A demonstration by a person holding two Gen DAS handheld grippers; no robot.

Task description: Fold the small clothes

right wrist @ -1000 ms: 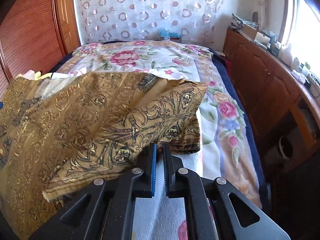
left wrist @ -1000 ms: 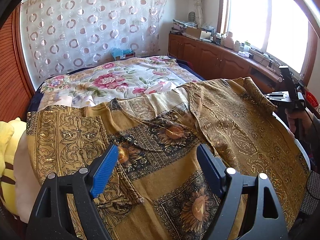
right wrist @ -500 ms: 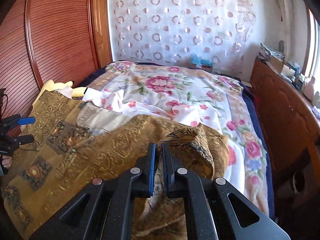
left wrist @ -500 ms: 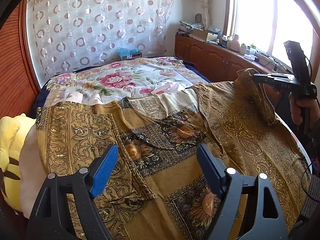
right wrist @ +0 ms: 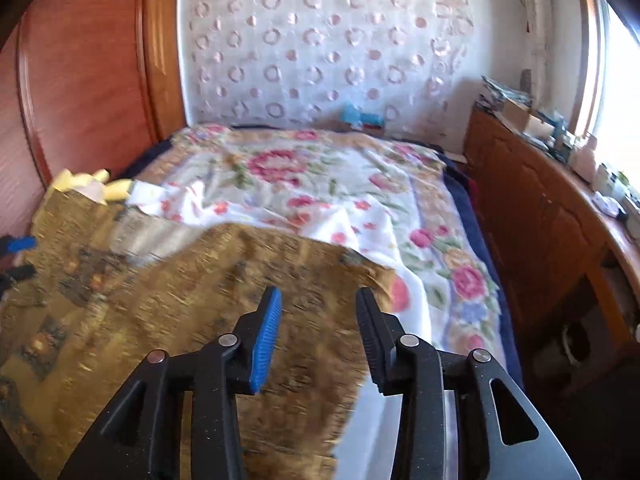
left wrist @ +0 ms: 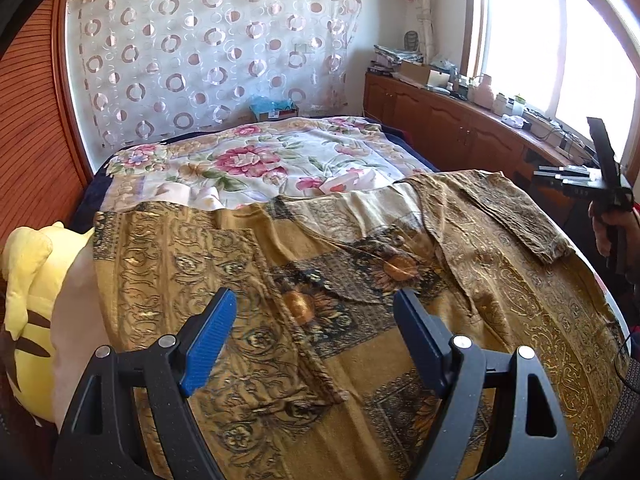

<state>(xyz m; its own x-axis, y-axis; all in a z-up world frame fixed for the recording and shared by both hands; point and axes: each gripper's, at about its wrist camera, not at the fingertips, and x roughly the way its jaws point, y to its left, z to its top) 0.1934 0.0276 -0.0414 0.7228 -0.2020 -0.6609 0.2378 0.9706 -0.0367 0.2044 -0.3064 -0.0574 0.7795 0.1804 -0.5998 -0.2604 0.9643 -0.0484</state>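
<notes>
Right gripper (right wrist: 316, 312) has just been opening its jaws, and nothing sits between them now; the folded-in sleeve (left wrist: 516, 208) lies on the golden patterned garment (left wrist: 320, 320), seemingly let go to settle there, though the right view is blurred. Left gripper (left wrist: 316, 332) hovers wide and empty over the garment's near middle. The garment is spread across the floral bedspread's (left wrist: 256, 160) near end, flat for folding.

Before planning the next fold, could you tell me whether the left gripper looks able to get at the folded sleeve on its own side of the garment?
Probably yes: the left gripper hovers with its jaws open directly above that folded sleeve, nothing lying between them.
</notes>
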